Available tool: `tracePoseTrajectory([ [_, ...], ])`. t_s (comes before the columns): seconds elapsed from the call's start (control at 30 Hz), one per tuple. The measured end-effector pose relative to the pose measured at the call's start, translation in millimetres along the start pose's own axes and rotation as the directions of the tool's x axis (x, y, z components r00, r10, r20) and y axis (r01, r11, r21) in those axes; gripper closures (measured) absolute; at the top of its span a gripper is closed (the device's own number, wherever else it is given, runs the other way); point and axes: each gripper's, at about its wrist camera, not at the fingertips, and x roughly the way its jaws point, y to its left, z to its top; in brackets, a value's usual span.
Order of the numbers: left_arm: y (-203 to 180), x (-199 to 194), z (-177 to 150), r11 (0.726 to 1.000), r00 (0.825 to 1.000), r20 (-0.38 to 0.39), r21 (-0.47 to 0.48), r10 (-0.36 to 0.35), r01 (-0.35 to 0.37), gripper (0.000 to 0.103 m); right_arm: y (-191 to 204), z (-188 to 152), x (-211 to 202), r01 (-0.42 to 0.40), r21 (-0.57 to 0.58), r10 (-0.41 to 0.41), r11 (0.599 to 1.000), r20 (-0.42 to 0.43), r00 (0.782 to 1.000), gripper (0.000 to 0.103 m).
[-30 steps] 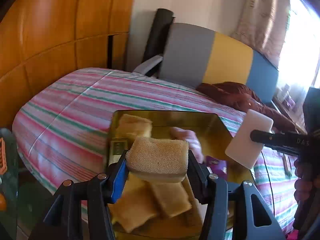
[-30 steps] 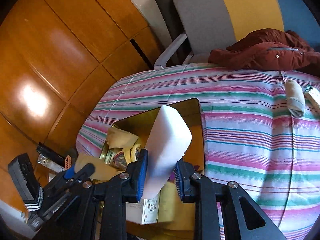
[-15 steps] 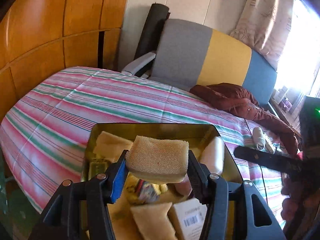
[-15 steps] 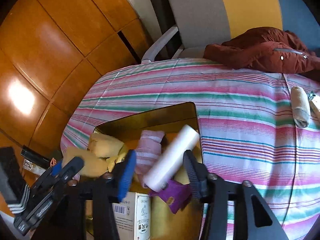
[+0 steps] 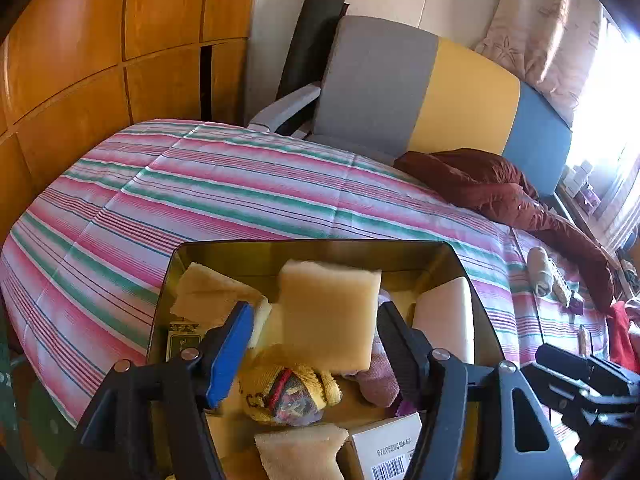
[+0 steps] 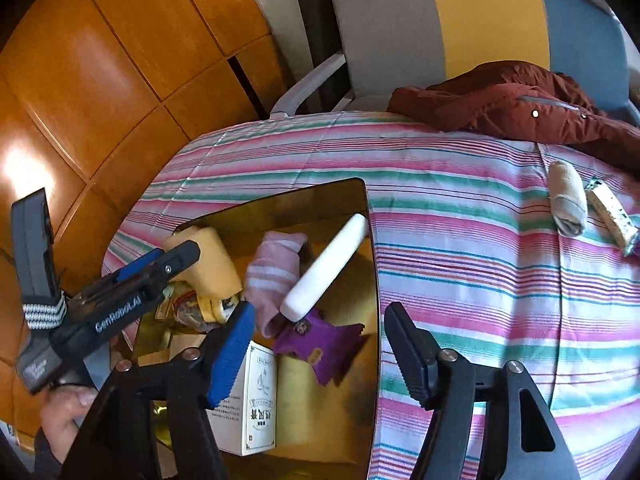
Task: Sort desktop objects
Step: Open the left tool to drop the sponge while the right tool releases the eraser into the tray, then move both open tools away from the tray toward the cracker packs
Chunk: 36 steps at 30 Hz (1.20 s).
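Now the left gripper (image 5: 314, 344) stands with its jaws spread wide over the gold-coloured metal tray (image 5: 304, 247), and the pale yellow square sponge (image 5: 330, 314) sits between the fingers touching neither, blurred, above the tray's jumble. Over on the other side the right gripper (image 6: 318, 346) is spread too and holds nothing, while the white oblong foam block (image 6: 326, 266) leans inside the tray against a pink striped sock (image 6: 274, 268), just above a purple wrapper (image 6: 320, 344).

Home bedroom: striped bedspread (image 5: 248, 196), wood wardrobe panels (image 5: 100, 40), jacket (image 6: 512, 104).
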Motion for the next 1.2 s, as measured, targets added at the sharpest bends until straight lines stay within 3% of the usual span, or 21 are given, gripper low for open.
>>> tracePoseTrajectory([
  [0.3,-7,-18,-11,1.000,1.000,0.022,0.029,0.012,-0.013,0.032,4,-13,-6,0.015,-0.009,-0.015,1.000,0.004,1.000,0.031],
  [0.8,-25,-77,-27,0.997,0.994,0.109,0.078,-0.017,0.008,0.032,-10,-28,-30,0.046,0.028,-0.047,0.999,0.038,0.998,0.025],
  [1.2,-50,-88,-43,0.987,0.994,0.092,0.155,-0.049,0.035,0.032,-41,-41,-44,0.101,0.081,-0.105,0.992,0.049,0.993,0.021],
])
